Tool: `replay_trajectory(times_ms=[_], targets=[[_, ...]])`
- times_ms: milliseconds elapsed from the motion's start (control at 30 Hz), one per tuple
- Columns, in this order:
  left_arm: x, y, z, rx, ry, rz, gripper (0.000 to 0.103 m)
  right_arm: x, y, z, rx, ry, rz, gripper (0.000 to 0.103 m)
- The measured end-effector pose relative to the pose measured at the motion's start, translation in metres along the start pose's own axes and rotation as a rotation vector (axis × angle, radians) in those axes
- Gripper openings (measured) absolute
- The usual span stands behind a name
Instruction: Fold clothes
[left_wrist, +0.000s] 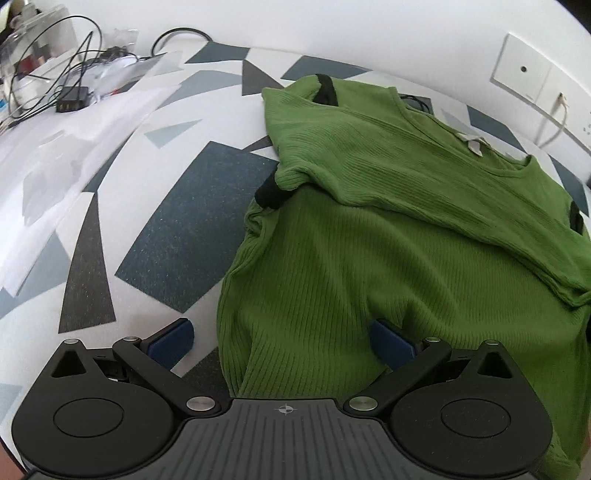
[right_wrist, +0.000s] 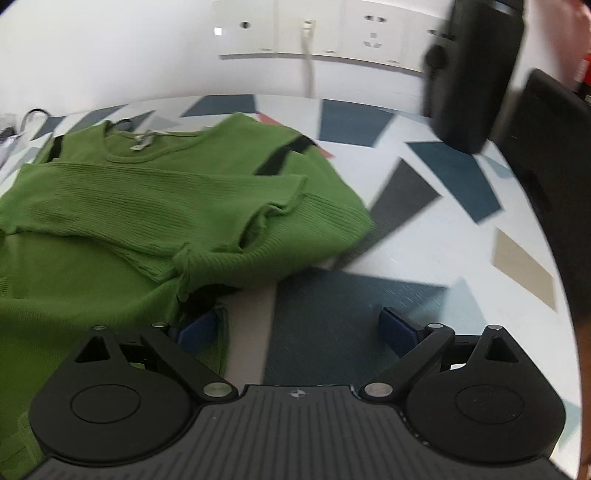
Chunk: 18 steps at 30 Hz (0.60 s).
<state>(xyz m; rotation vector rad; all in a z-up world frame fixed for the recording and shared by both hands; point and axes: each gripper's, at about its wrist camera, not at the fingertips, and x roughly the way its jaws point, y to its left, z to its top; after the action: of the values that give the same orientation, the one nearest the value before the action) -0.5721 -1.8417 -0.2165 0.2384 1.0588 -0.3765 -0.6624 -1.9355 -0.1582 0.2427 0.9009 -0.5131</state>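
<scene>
The green top (left_wrist: 388, 240) lies spread on the patterned tabletop (left_wrist: 177, 229), sleeves folded in, collar far, hem nearest. Its long axis runs away from both hands. The left gripper (left_wrist: 282, 338) straddles the hem's left edge, fingers released; the right gripper (right_wrist: 299, 328) is at the right edge, nothing grasped.
</scene>
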Motion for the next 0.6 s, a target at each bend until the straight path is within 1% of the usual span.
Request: replay_trajectory(times_ms=[67,133,200,300,400,500,600], targets=[[0.002,-0.001,0.001,-0.011,-0.004,0.004,0.102,0.006,0.002,0.005,-0.03,-0.021,0.03,0.097],[0.004,-0.005,0.004,-0.005,-0.01,0.0,0.102,0.013,0.005,0.01,-0.061,-0.044,0.056,0.099],[0.008,-0.01,0.008,0.01,-0.019,-0.006,0.102,0.021,0.006,0.016,-0.081,-0.061,0.072,0.103],[0.013,-0.018,0.012,0.009,-0.029,-0.001,0.102,0.029,0.01,0.022,-0.102,-0.1,0.087,0.103],[0.015,-0.027,0.015,-0.008,-0.039,0.012,0.102,0.034,0.011,0.021,-0.098,-0.152,0.091,0.103],[0.016,-0.032,0.012,-0.029,-0.052,0.024,0.102,0.035,0.008,0.012,-0.108,-0.231,0.11,0.103],[0.015,-0.035,0.008,-0.047,-0.068,0.033,0.102,0.034,0.008,0.012,-0.111,-0.24,0.108,0.103]])
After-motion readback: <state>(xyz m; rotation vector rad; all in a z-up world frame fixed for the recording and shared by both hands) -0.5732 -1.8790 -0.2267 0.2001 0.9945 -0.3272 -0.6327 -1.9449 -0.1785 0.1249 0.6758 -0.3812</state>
